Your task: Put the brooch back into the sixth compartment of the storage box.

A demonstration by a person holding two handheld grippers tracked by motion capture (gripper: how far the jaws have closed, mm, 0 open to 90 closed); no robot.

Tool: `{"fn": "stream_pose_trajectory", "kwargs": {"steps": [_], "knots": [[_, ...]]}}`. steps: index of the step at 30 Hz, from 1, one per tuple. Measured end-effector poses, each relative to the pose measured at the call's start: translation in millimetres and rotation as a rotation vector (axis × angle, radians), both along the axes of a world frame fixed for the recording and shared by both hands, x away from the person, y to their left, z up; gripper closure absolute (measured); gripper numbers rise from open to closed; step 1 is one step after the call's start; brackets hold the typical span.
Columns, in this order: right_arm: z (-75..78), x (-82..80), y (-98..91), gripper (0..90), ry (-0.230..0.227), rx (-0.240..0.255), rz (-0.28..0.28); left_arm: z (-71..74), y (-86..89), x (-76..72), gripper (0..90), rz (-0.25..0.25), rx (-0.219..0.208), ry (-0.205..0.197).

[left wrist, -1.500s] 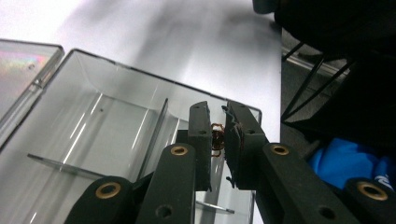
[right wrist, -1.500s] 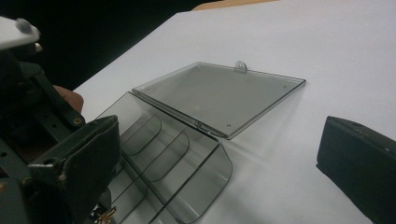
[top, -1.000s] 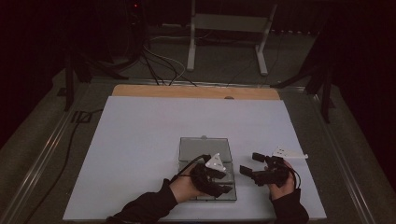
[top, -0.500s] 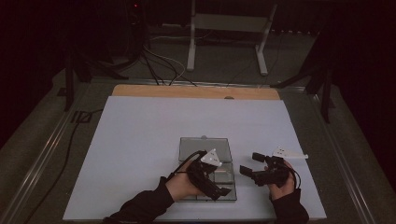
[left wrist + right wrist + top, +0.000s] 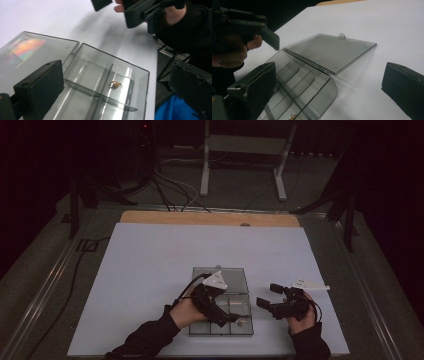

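Box: a clear compartment box (image 5: 221,314) is laid open near the worktop's front edge, lid flat behind.
Piece: a small golden piece (image 5: 116,84) is seen resting in one compartment, apparently just dropped.
Left gripper (image 5: 235,318): held over the box, jaws just opened wide, nothing between.
Right gripper (image 5: 270,295): held level beside the box, jaws spread, empty.

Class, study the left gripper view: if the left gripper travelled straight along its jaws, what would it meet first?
Probably the clear box, near the compartment holding a small gold piece. The left gripper is open and empty; depth is uncertain.
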State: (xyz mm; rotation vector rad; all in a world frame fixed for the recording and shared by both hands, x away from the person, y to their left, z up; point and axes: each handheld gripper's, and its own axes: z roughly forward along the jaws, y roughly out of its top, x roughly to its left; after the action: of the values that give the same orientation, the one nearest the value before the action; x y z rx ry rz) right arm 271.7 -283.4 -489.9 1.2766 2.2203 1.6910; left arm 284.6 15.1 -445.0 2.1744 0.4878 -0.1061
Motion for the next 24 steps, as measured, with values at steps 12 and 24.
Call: {"fn": "stream_pose_trajectory", "kwargs": {"steps": [12, 24], "knots": [[-0.1, 0.1, 0.2, 0.0, 0.001, -0.001, -0.001, 10.6, 20.2, 12.5, 1.6, 0.069, -0.005, -0.021], [0.0, -0.1, 0.4, 0.0, 0.002, 0.0, 0.0, 14.6, 36.4, 23.1, 1.6, 0.125, -0.017, -0.03]]}}
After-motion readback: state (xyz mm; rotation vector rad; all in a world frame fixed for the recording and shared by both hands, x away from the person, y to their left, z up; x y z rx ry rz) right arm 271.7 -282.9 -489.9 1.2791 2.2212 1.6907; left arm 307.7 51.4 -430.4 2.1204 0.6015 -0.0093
